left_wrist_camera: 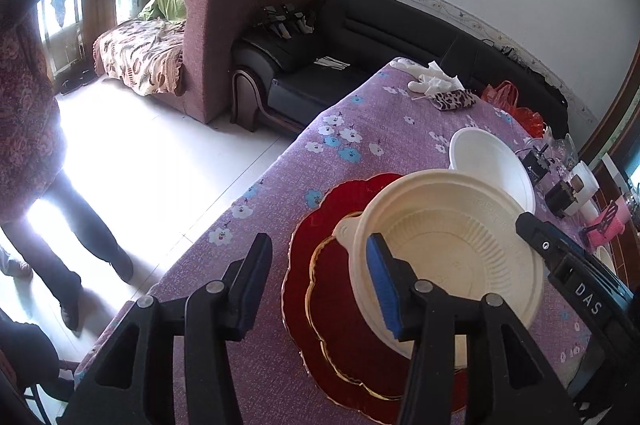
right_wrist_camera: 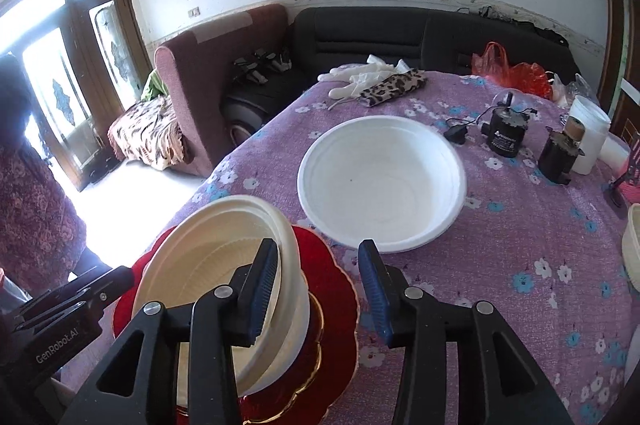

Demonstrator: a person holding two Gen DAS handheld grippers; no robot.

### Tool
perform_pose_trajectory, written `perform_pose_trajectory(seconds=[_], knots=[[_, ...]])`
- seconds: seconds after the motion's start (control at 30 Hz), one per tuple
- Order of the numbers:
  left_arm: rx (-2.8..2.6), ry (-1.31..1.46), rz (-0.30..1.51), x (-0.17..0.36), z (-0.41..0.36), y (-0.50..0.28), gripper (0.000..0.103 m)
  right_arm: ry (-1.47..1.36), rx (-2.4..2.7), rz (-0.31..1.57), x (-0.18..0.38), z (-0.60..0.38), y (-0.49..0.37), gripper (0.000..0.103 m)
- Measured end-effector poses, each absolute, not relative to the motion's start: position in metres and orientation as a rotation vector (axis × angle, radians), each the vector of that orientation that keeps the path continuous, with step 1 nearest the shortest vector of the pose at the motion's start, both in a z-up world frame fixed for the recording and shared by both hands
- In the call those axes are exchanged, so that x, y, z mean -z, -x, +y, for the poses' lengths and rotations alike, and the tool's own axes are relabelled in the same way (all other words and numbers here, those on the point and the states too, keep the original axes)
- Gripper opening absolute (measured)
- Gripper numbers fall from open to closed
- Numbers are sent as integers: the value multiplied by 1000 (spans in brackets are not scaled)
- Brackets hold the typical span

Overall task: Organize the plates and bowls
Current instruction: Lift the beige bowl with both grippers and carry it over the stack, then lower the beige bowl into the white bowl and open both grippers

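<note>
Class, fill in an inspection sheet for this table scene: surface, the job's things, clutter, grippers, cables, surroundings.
Surface: table under purple flowered cloth.
Job's things: cream bowl on stacked red plates; white bowl alone beside them.
Clutter: white gloves, leopard-print pouch, orange bag, two dark canisters, white tub.
Grippers: left gripper and right gripper open, each astride the cream bowl's rim, not clamped.
Cables: a black lead by one canister.
Surroundings: black sofa, maroon armchair, a person standing.

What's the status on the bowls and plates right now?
Both tongs, left and right, open, holding nothing. Cream bowl sits on red plates. White bowl alone beyond. Nothing in the way.
</note>
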State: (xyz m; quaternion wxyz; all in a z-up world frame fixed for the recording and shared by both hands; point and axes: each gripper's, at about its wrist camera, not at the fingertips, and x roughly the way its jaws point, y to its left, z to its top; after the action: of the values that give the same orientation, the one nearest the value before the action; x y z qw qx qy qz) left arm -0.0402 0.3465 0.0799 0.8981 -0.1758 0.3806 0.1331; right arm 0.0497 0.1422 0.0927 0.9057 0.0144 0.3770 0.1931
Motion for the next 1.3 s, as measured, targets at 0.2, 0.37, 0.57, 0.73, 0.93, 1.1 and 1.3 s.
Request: perform_pose_trajectory(seconds=[0.2, 0.37, 0.57, 0.73, 0.93, 1.1, 1.3], knots=[[-258, 402, 764, -85, 349, 54, 53, -88, -404, 786, -96, 126, -42, 22], [-246, 397, 758, -85, 344, 57, 53, -142, -447, 863, -74, 132, -46, 11], [-241, 403, 758, -86, 344, 59, 54, -143, -462, 870, -73, 139, -46, 11], [-237, 416, 739, -92, 343, 69, 54, -178, -483, 850, -85, 125, -43, 12], [-247, 386, 703, -102, 330, 83, 61, -219, -482, 839, -89, 103, -32, 23], [-292, 276, 616, -121, 303, 102, 74, -246, -466, 831, -86, 72, -14, 26], [-317, 177, 463, -148, 266, 124, 100, -195, -409, 791, -81, 29, 20, 45]])
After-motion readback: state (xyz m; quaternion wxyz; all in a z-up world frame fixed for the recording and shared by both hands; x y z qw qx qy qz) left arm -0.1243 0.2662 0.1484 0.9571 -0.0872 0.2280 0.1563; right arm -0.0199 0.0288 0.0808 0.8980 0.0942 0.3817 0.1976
